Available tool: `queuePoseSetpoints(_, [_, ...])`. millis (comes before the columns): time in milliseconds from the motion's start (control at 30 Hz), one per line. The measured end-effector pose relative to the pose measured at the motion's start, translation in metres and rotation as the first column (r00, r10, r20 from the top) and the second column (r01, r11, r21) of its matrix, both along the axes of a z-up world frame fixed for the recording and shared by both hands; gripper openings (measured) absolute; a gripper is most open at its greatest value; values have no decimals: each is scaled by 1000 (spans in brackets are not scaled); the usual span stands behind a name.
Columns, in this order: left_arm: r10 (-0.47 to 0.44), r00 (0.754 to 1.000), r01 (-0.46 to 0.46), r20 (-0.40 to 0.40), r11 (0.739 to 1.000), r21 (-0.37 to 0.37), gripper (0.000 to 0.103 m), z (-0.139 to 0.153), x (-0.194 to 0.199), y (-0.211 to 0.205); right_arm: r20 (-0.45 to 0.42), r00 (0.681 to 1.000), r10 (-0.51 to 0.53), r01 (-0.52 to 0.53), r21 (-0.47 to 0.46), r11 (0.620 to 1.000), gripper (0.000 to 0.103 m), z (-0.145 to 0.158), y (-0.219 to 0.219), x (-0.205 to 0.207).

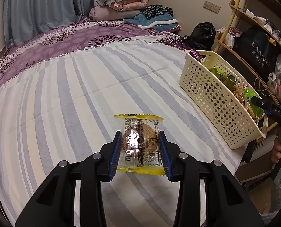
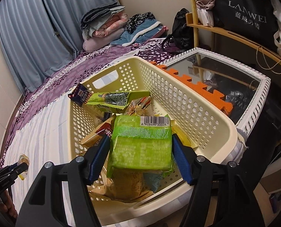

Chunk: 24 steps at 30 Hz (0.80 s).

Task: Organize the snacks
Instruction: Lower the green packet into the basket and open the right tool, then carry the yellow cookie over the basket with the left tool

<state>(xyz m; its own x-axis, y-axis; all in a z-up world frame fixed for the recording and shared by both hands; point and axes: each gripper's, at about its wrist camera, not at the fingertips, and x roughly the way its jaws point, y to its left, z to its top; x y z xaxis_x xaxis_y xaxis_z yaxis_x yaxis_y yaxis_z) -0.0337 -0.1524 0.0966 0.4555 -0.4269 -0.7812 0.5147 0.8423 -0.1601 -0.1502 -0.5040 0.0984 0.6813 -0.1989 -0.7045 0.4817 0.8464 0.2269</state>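
**Both tongs loaded: one cookie over the sheet, one green packet over the basket**

A clear, yellow-edged cookie packet (image 1: pixel 139 144) is clamped between the blue pads of the left gripper (image 1: pixel 140 151), its sides pressed by both fingers and its ends left free ahead of and behind the pads. The packet is held above the striped sheet (image 1: pixel 64 98), whether touching it or just off it cannot be told. Well off to the right of these tongs, and further ahead, the cream perforated basket (image 1: pixel 212 98) is seen near the bed's edge, with the right-hand tool reaching over its near end.

In the right wrist view, a green snack packet (image 2: pixel 141 147) is gripped between the pads of the right gripper (image 2: pixel 141 155), barcode end pointing away from the tongs. It is held over the near end of the basket (image 2: pixel 187 102). Beyond the fingertips, a long green seaweed-print packet (image 2: pixel 117 100) is lying across other wrapped snacks, and a blue and white packet (image 2: pixel 80 94) is propped against the far left wall. Below the gripped packet, tan wrappers (image 2: pixel 125 187) are seen on the basket floor. Just right of the basket, a framed mirror (image 2: pixel 225 79) and an orange foam piece (image 2: pixel 197 87) are lying
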Motion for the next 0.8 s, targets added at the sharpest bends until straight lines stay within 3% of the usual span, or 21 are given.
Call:
queuePoseSetpoints(300, [-21, 1000, 21, 2, 1000, 1, 40, 3, -2, -8, 16, 1000, -15, 16, -25, 1000, 66, 5, -4, -4])
queuePoseSetpoints(633, [-51, 999, 51, 11, 999, -5, 40, 9, -5, -18, 5, 998, 56, -56, 11, 998, 66, -4, 11, 6])
queuePoseSetpoints(800, [-77, 997, 77, 29, 997, -2, 40, 17, -6, -26, 19, 999, 40, -41, 18, 999, 66, -1, 9, 4])
